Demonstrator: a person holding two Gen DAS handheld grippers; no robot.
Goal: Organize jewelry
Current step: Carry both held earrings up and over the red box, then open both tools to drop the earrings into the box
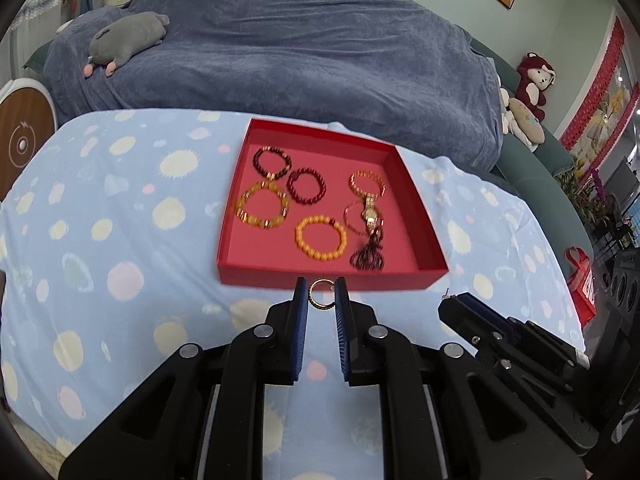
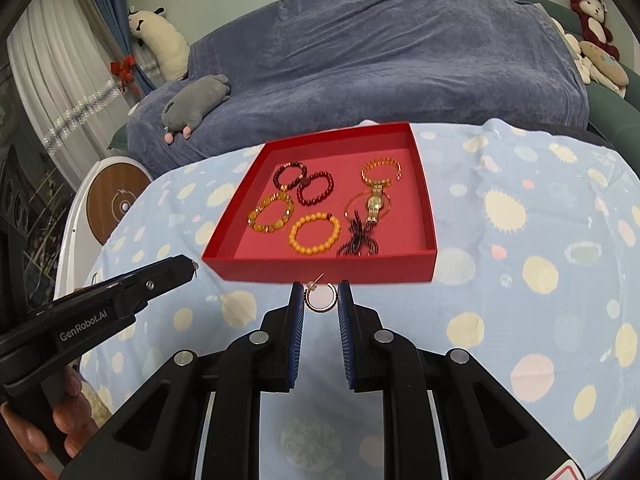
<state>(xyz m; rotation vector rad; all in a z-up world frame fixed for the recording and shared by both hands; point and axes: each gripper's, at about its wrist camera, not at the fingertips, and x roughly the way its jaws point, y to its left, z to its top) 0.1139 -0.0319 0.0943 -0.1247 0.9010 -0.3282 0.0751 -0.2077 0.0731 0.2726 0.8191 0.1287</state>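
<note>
Setting: table under a pale blue spotted cloth [image 1: 100,208], sofa with a blue throw behind.
Left gripper [image 1: 321,298]: blue pads narrowly parted, pinching a small gold hoop earring [image 1: 320,295] by its sides, held just short of the tray's near edge.
Red tray [image 1: 320,278]: shallow, open, at the cloth's middle toward the far edge; already holding two dark red bead bracelets, a yellow bracelet [image 1: 264,205] at the left side, an orange bracelet [image 1: 321,238] near the front, a gold watch [image 1: 370,212] and a dark tassel toward the right.
Right gripper [image 2: 320,300]: pads equally close, gripping a matching hoop [image 2: 320,299], post sticking up, also just before the tray's near wall.
Doing it well: likely lift each hoop clear over the near wall, aim for bare floor at the tray's front corners, lower, then part the pads slowly to avoid bouncing or tangling with the tassel.
</note>
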